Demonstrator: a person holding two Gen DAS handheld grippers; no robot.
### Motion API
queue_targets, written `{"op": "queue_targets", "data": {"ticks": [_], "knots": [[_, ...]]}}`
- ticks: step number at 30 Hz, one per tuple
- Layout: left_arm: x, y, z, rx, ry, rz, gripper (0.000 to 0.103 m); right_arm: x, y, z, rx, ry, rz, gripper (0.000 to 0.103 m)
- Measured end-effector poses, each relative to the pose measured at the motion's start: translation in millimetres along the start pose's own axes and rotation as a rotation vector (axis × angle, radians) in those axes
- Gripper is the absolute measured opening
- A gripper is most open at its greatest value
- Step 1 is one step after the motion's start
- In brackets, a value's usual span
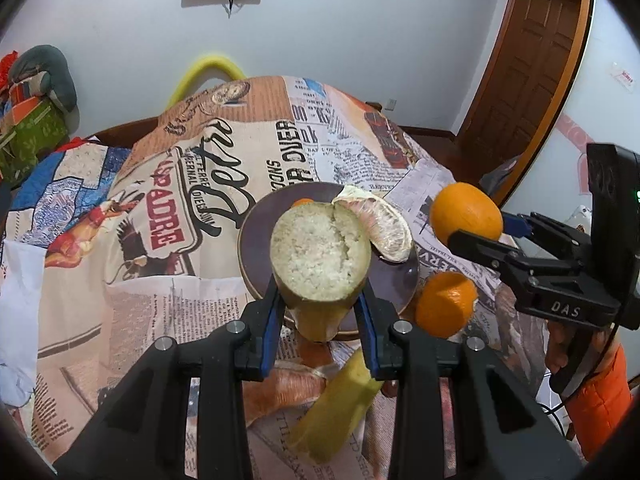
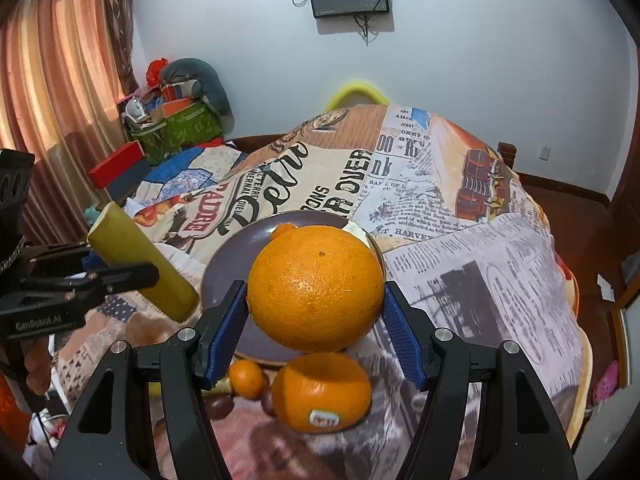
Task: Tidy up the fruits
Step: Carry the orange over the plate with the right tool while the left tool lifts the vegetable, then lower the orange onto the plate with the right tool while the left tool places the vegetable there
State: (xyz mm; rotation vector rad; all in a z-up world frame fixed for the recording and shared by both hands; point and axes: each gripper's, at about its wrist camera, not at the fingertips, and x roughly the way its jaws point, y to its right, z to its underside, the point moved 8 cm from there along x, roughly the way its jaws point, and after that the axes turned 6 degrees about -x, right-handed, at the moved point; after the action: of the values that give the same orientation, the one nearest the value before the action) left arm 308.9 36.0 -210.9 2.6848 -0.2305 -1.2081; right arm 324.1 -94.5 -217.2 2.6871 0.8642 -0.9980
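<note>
My left gripper (image 1: 319, 297) is shut on a short yellow-green cane piece (image 1: 320, 248) with a white fibrous cut end, held above a dark purple plate (image 1: 256, 240). On the plate lie a peeled pomelo segment (image 1: 384, 224) and a bit of orange fruit (image 1: 303, 201). My right gripper (image 2: 315, 293) is shut on a large orange (image 2: 316, 276), also hovering over the plate (image 2: 236, 256). In the right wrist view the left gripper (image 2: 132, 270) with its cane piece (image 2: 140, 264) is at the left. In the left wrist view the right gripper (image 1: 480, 228) carries the orange (image 1: 464, 208) at the right.
On the newspaper-print cloth (image 1: 192, 184) near the plate lie a stickered orange (image 2: 324, 392), a small mandarin (image 2: 246, 378), dark brown fruits (image 2: 218, 404), a second cane piece (image 1: 336, 412) and a pomelo piece (image 1: 288, 392). Boxes and a green basket (image 2: 180, 128) stand at the back left.
</note>
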Motion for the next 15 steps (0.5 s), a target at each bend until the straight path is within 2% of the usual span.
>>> {"op": "queue_targets", "data": {"ticks": [15], "knots": [[51,-3,-11,0.009,-0.085,-0.001,0.034,52,18,-14,-0.031,-0.078,-0.013,0.063]]}}
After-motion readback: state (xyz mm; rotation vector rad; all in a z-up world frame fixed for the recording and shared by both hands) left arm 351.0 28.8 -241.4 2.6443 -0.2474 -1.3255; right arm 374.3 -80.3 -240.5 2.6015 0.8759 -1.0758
